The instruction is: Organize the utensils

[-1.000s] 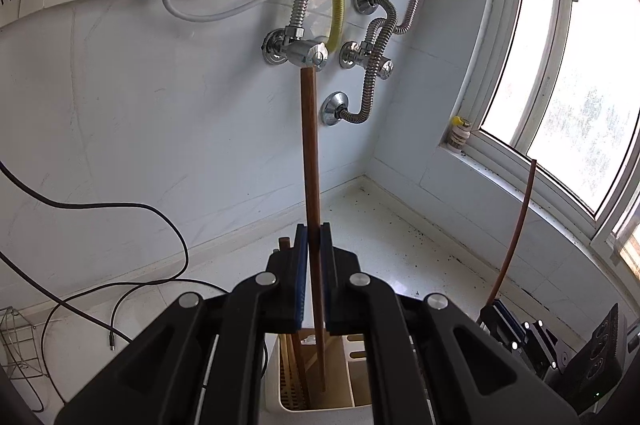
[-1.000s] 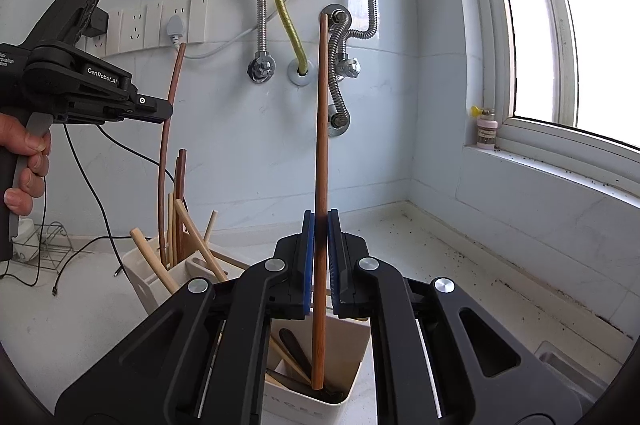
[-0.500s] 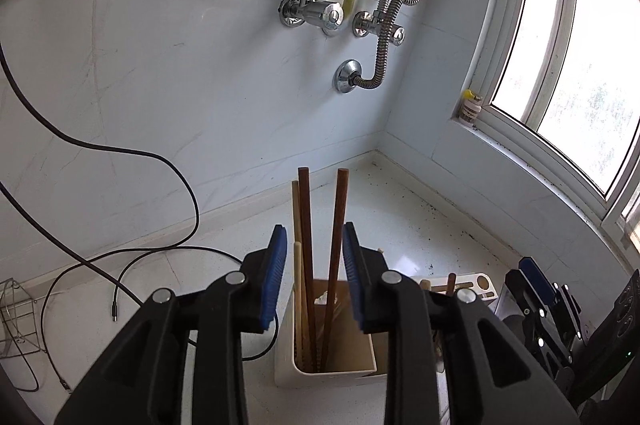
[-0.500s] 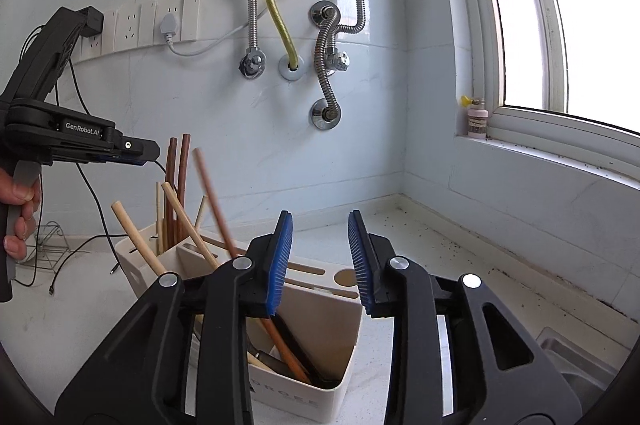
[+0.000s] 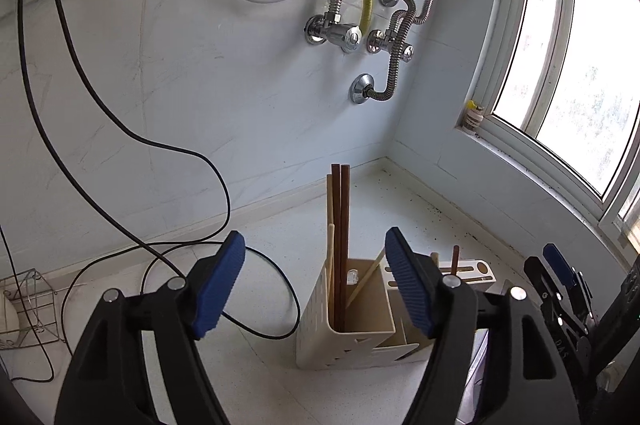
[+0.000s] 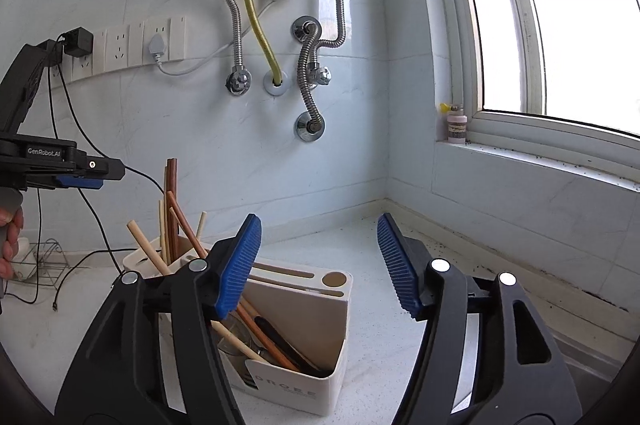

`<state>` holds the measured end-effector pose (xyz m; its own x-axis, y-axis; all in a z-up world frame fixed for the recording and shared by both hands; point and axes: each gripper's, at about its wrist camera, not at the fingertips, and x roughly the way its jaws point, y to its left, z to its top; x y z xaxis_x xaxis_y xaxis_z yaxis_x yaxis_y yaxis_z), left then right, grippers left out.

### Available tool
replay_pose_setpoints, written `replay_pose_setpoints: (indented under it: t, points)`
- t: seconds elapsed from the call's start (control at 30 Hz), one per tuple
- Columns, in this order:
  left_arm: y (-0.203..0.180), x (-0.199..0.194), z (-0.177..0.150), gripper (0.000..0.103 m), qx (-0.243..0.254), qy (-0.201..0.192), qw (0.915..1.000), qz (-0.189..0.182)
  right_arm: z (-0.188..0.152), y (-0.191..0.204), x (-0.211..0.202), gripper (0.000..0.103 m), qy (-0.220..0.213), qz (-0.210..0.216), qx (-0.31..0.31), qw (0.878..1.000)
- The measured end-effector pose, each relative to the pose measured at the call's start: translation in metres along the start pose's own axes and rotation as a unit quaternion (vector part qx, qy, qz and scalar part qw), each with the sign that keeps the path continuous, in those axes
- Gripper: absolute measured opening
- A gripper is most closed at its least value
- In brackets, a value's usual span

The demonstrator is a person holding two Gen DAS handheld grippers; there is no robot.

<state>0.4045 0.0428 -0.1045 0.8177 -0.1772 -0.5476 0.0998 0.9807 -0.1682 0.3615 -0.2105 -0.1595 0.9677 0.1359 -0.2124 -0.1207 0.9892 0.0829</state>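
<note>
Both tongs are opening with nothing between their pads. The left tongs (image 5: 314, 285) hover above the cream utensil holder (image 5: 352, 341) on the bench (image 5: 280, 377); two dark chopsticks (image 5: 340, 245) stand upright at their 12 o'clock. The right tongs (image 6: 318, 265) have the holder at 7 o'clock.

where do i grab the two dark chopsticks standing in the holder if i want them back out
Grip the dark chopsticks near their tops, coming from above with a pad on either side. They stand upright and together, well clear of the holder rim; the lower part is boxed in.
</note>
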Motion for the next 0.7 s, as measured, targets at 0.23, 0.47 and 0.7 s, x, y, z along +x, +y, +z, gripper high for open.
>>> replay_pose_setpoints:
  t: [0.23, 0.47, 0.7]
  points:
    - [0.021, -0.031, -0.008, 0.095, -0.011, -0.025, 0.9996, 0.007, 0.016, -0.01, -0.016, 0.087, 0.006, 0.017, 0.024, 1.0]
    - [0.033, -0.068, -0.018, 0.098, 0.017, -0.049, 0.9984, 0.02, 0.039, -0.025, -0.032, 0.095, 0.036, 0.05, 0.057, 0.996]
    - [0.039, -0.096, -0.033, 0.098, 0.043, -0.049, 0.9979, 0.001, 0.052, -0.02, -0.068, 0.095, 0.042, 0.054, 0.04, 0.997]
